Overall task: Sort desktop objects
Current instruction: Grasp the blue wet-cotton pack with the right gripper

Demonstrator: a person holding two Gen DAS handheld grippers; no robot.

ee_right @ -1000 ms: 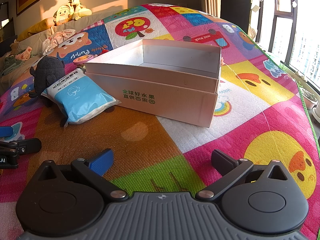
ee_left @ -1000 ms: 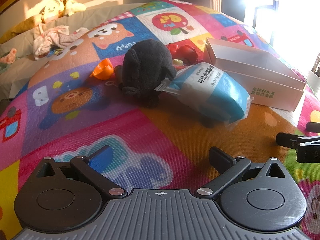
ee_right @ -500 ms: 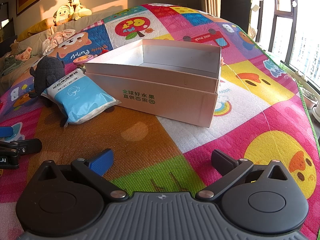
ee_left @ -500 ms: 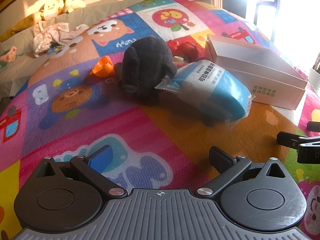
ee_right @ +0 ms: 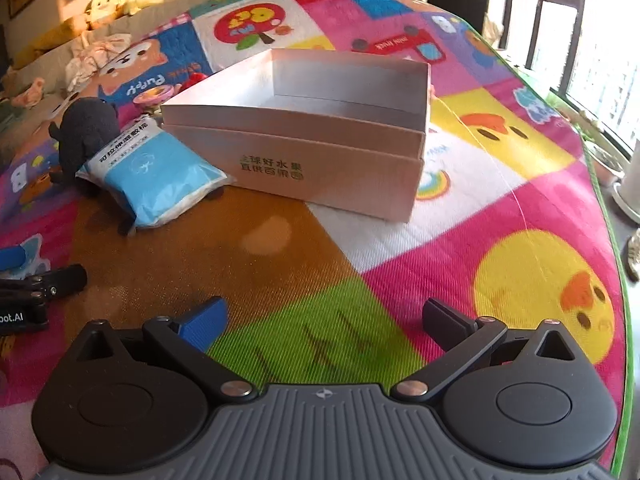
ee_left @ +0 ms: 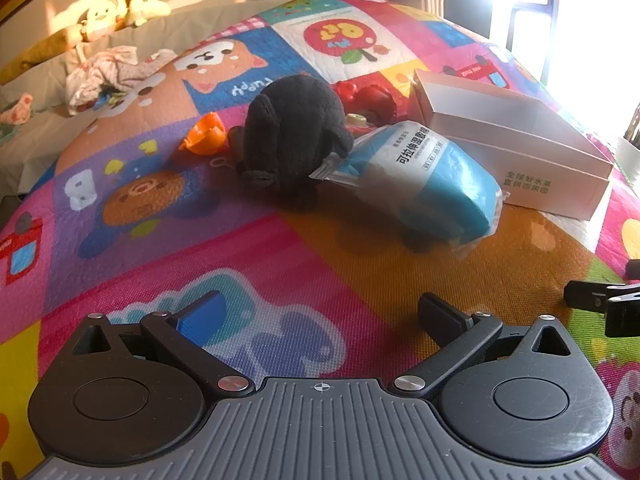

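Note:
A dark plush toy (ee_left: 294,136) lies on the colourful play mat (ee_left: 240,248), with a blue and white soft packet (ee_left: 420,176) leaning against its right side. An orange plastic piece (ee_left: 206,134) lies left of the plush and red toys (ee_left: 370,98) behind it. An open white cardboard box (ee_right: 320,132) stands to the right, empty as far as I can see. My left gripper (ee_left: 320,316) is open and empty, well short of the plush. My right gripper (ee_right: 324,320) is open and empty, in front of the box. The plush (ee_right: 86,128) and packet (ee_right: 154,172) also show in the right wrist view.
A sofa with stuffed animals (ee_left: 116,4) and crumpled clothes (ee_left: 108,76) runs along the far left. Windows (ee_right: 580,12) line the right side past the mat's green edge. The right gripper's fingertip (ee_left: 592,300) shows at the left wrist view's right edge.
The left gripper has crept slightly forward towards the plush and packet. The right gripper has moved a little closer to the box. Both stay open.

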